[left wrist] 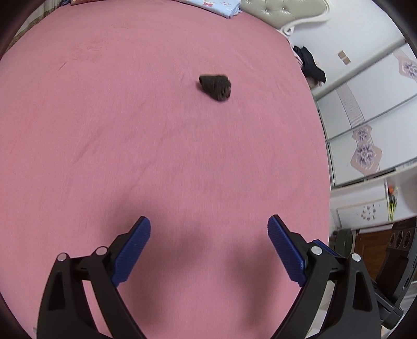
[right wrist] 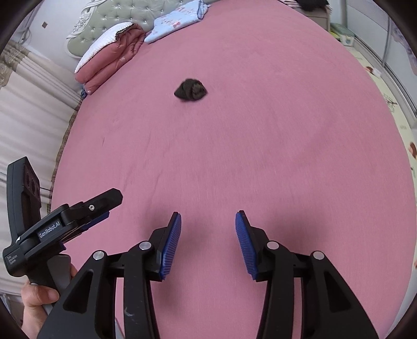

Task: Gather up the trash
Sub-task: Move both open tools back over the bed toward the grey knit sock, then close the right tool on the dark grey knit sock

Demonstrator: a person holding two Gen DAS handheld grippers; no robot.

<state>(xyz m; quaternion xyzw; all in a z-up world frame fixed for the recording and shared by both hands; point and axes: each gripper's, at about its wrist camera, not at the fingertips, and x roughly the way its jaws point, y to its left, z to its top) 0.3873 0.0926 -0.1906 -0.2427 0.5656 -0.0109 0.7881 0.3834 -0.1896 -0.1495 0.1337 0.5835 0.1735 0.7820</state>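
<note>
Both tongs hang over the pink bed (left wrist: pixel 104 130), nothing between their blue pads. The left tongs (left wrist: pixel 208 247) gape wide; the right tongs (right wrist: pixel 208 242) stand partly apart and empty. Far ahead of both, mid-bed, lies the dark crumpled wad (left wrist: pixel 215 87), well apart from either.

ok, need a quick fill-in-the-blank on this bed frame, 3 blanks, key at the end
1. The dark crumpled lump lies on a ____ bedsheet.
2. Between the jaws of the right gripper there is ____.
3. In the right wrist view, the folded quilt near the headboard sits to the ____ of the lump.
4. The left gripper has its jaws spread ____ than the right's.

Missing words: pink; nothing; left; wider
</note>
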